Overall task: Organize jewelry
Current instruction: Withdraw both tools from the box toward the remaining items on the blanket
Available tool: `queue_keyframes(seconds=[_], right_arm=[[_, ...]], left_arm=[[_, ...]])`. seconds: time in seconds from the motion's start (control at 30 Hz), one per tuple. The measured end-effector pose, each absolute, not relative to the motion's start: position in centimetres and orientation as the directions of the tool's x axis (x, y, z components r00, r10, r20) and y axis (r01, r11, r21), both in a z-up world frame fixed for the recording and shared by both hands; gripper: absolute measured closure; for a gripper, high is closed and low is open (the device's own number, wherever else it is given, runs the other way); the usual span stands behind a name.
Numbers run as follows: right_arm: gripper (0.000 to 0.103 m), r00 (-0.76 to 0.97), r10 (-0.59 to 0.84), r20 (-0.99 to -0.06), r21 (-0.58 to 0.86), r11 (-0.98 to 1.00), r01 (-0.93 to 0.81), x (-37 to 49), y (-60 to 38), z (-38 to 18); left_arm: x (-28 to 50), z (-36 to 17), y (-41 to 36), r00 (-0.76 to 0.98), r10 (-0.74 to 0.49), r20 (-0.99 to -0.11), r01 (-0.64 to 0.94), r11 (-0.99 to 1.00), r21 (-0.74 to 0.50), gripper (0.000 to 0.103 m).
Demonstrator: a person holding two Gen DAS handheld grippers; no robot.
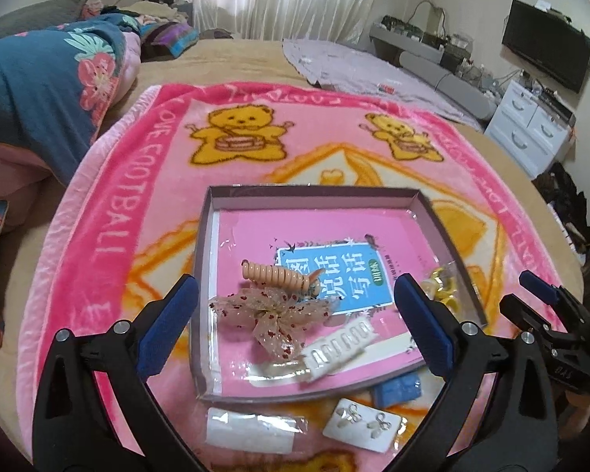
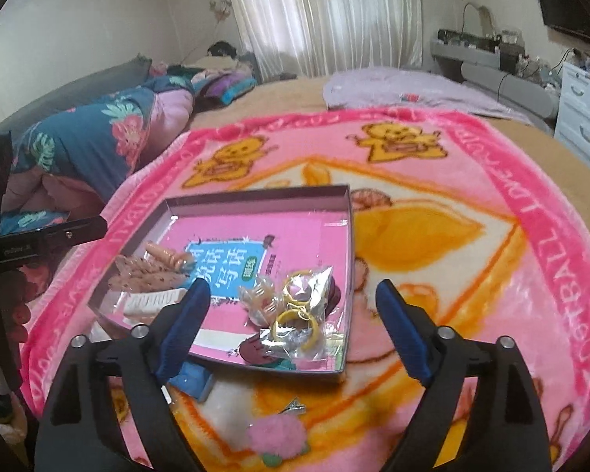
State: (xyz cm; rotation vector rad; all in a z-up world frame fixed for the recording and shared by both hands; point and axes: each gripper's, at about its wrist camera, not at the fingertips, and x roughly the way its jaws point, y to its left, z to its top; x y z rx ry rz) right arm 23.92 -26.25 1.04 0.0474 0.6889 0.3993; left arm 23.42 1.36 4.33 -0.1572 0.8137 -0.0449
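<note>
Both grippers hang empty with jaws spread wide: the left gripper point(image 1: 291, 326) over the near half of the shallow box point(image 1: 206, 236), the right gripper point(image 2: 293, 328) over its lower right corner in that view. The box, centre frame in both views, already holds a spiral hair tie point(image 1: 273, 274), a sheer bow point(image 1: 271, 312), a white clip point(image 1: 340, 344) and bagged yellow rings point(image 2: 295, 314). Outside it at the bottom of the frames lie an earring card point(image 1: 362, 424), a clear sachet point(image 1: 255, 430), a blue piece point(image 1: 397, 389), a metal clip point(image 2: 295, 405) and a fluffy pink hair piece point(image 2: 277, 434). The next pickup is probably one of these; the flat card and sachet sit sunk into plush pile, so come in low, catch an edge rather than the face, and lift gently so the bag does not slip. The surface is a pink bear blanket point(image 1: 110, 212) on a tan bed; curtains fill the top centre, a floral quilt the upper left, white drawers point(image 1: 531, 126) and a dark screen the upper right
</note>
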Motion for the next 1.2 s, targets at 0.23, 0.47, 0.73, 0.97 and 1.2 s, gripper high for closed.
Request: queue_keyframes(seconds=[0.23,0.47,0.73,0.97,1.2], right_arm=[[0.016,0.729,0.388,-0.565,0.19,0.92,-0.342,22.1,-27.2,2.8],[0.016,0.744,0.409,-0.529,0.211,0.912,-0.351,20.2,-27.7,4.3],[0.014,0.756,0.431,-0.492,0.215,0.902,-0.374,17.9,-27.7,6.0],[0.011,0.762,0.442,-0.474,0.208,0.897,-0.39,16.0,-28.0,7.1],[0.01,0.765,0.437,-0.473,0.187,0.898,-0.398,14.3,-28.2,7.5]], left_arm=[[21.3,6.7,1.5,0.718,-0.111,-0.687,-0.012,0.985,-0.172,0.01],[19.2,8.8,1.6,0.753,-0.123,-0.646,0.002,0.983,-0.185,0.01],[16.1,9.8,1.3,0.775,-0.137,-0.616,0.015,0.98,-0.199,0.01],[14.0,9.8,1.3,0.781,-0.148,-0.607,0.017,0.976,-0.216,0.01],[12.1,9.3,1.0,0.779,-0.154,-0.607,0.021,0.975,-0.22,0.01]])
